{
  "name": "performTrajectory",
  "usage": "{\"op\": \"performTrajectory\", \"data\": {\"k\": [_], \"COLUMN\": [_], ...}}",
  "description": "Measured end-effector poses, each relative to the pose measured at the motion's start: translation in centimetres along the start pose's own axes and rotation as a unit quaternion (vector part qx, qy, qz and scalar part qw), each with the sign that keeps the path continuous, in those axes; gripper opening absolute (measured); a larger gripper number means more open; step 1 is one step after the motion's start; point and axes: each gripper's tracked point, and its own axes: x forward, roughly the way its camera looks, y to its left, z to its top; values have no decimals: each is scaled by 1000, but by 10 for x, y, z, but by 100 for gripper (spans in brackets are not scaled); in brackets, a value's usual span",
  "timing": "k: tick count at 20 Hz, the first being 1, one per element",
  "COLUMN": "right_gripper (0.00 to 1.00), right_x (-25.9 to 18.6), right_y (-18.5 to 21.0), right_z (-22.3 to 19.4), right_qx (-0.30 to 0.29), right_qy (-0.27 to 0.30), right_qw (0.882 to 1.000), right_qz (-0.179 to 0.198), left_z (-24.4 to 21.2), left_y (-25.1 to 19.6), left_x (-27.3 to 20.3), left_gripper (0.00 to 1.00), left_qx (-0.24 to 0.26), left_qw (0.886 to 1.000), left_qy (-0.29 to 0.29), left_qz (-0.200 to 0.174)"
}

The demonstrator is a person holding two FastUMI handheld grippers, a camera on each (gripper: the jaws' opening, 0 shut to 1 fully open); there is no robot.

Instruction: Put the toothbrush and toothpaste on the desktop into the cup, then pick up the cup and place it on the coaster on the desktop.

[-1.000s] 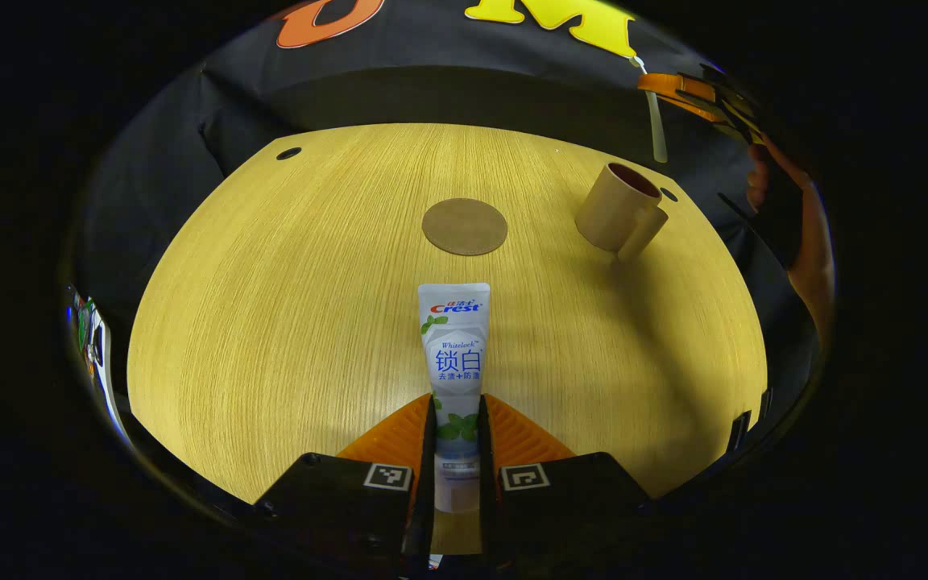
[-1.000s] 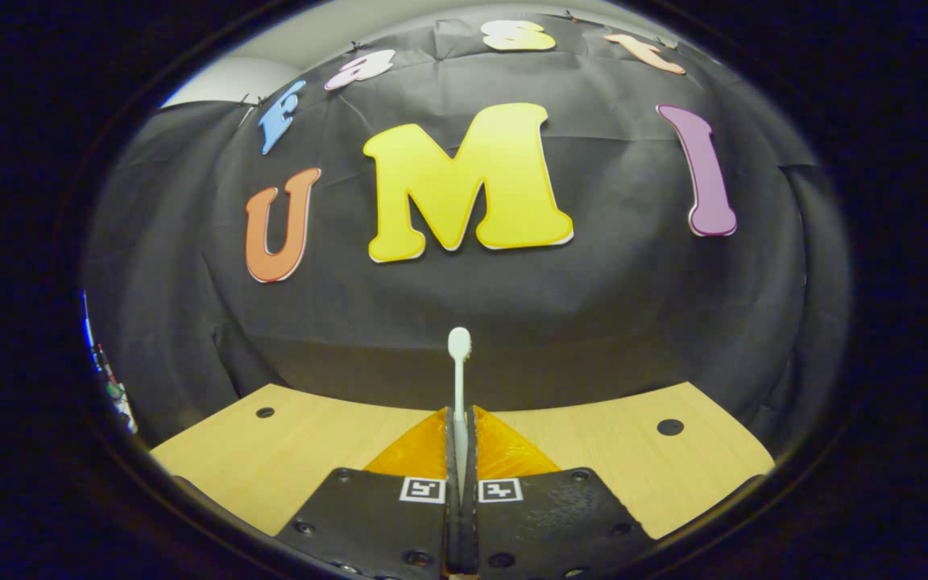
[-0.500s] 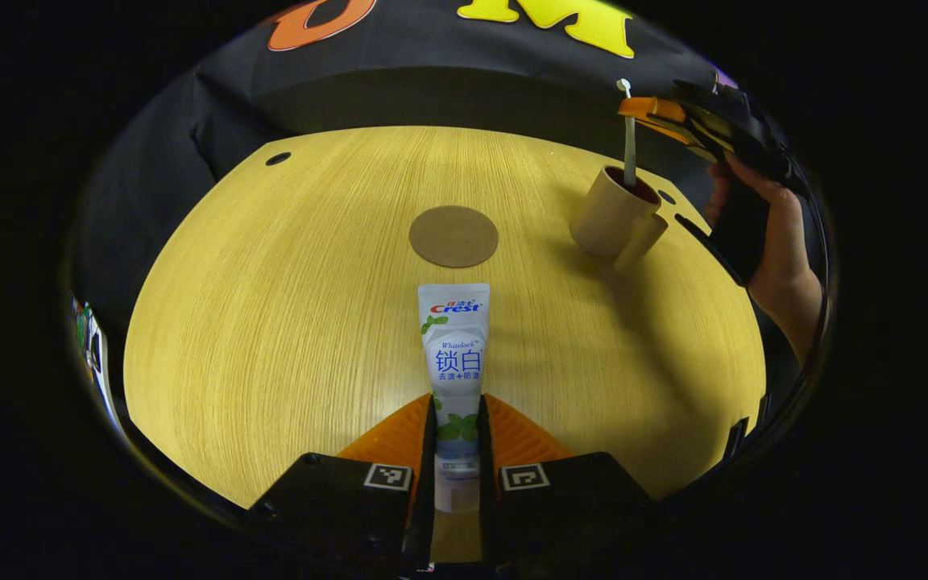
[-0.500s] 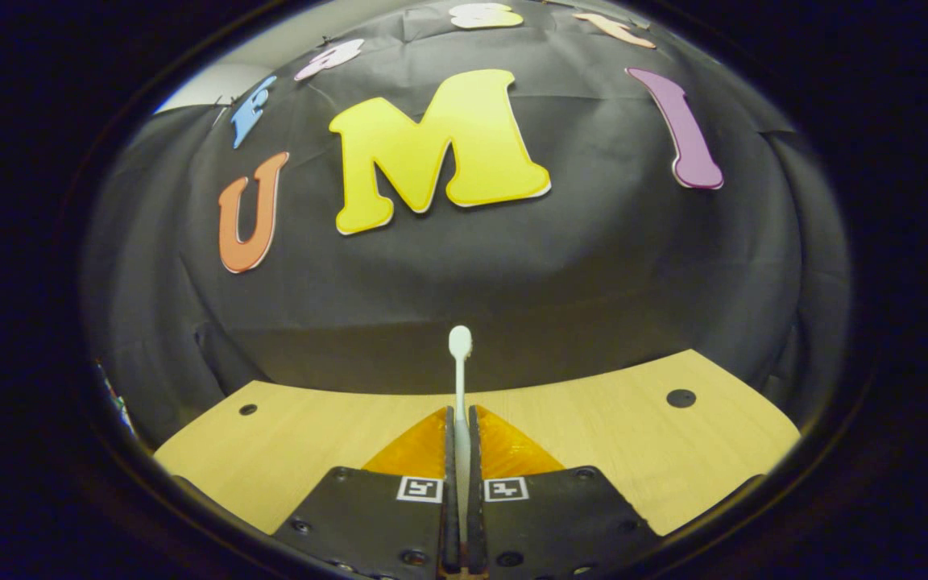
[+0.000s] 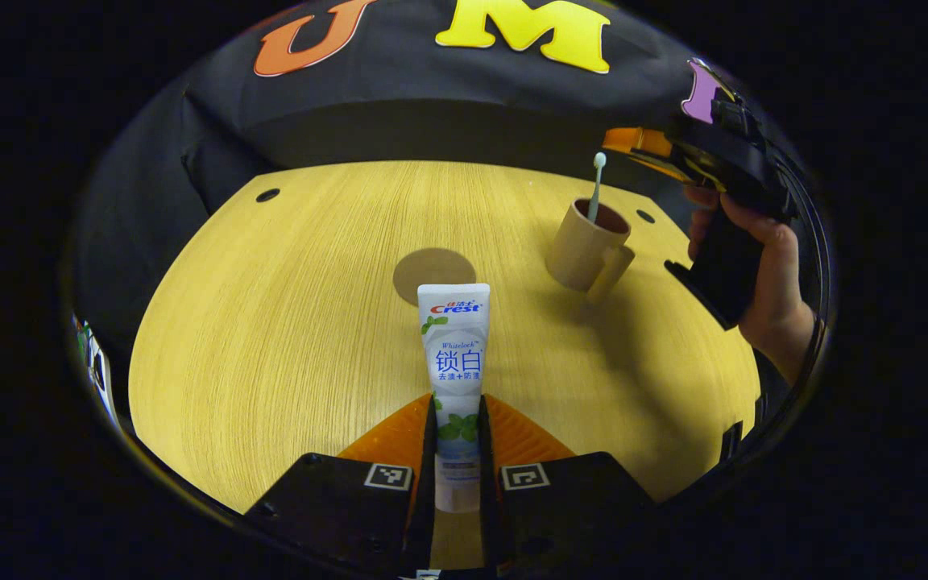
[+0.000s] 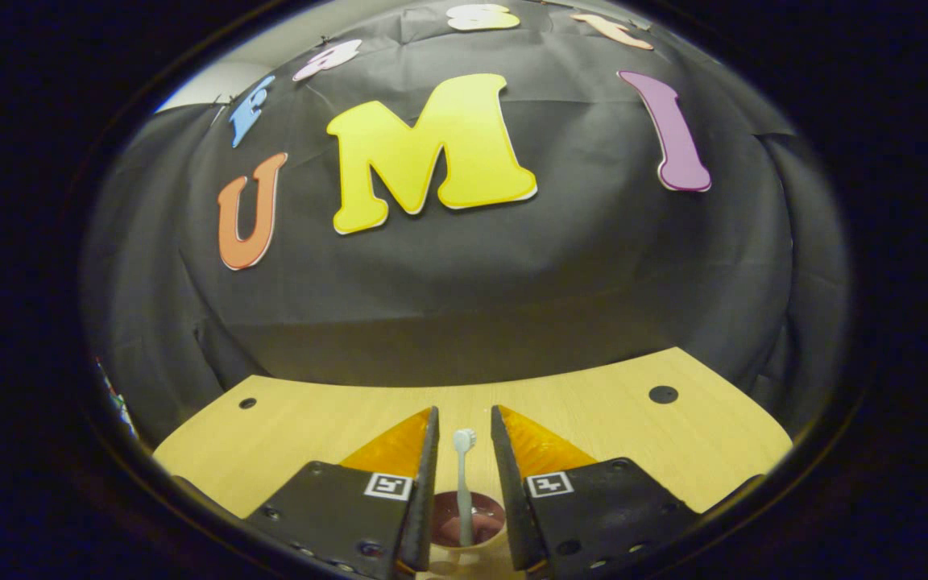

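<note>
My left gripper [image 5: 457, 403] is shut on a white toothpaste tube [image 5: 454, 346], held above the wooden table with the tube pointing forward. Beyond the tube's end lies a round brown coaster [image 5: 428, 270]. A tan cup [image 5: 585, 250] with a handle stands at the right, and a white toothbrush [image 5: 595, 184] stands in it, head up. In the left gripper view a hand holds my right gripper [image 5: 649, 149] just above and right of the cup. In the right gripper view that gripper [image 6: 464, 419] is open, and between its fingers the toothbrush [image 6: 463, 475] rises from the cup [image 6: 464, 536] below.
The wooden table [image 5: 287, 322] has small dark holes near its far corners [image 5: 267, 195] [image 6: 662, 394]. The black cloth wall closes off the back and sides. A hand and wrist [image 5: 770, 298] are at the right edge of the table.
My right gripper has opened and let go of the toothbrush, which has dropped into the cup. My left gripper, still holding the toothpaste, has risen a little.
</note>
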Motion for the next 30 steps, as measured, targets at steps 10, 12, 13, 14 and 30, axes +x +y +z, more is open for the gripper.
{"op": "performTrajectory", "data": {"k": [10, 12, 13, 14, 30], "right_gripper": [70, 72, 75, 80, 90], "right_x": [-60, -67, -71, -75, -97], "right_y": [-6, -18, -25, -35, -157], "right_z": [32, 32, 33, 36, 0], "right_qx": [-36, -41, -43, -46, -72], "right_qy": [-8, -1, -1, -2, 67], "right_qw": [999, 999, 999, 999, 989], "right_qz": [18, 11, 5, -4, -107], "left_z": [147, 175, 186, 196, 233], "left_y": [-45, -59, -66, -76, -143], "left_x": [-9, 1, 10, 18, 117], "left_gripper": [26, 26, 26, 25, 22], "left_qx": [52, 63, 66, 68, 97], "left_qw": [970, 960, 957, 954, 921], "left_qy": [-237, -272, -283, -292, -370], "left_qz": [-21, -27, -26, -29, -78]}}
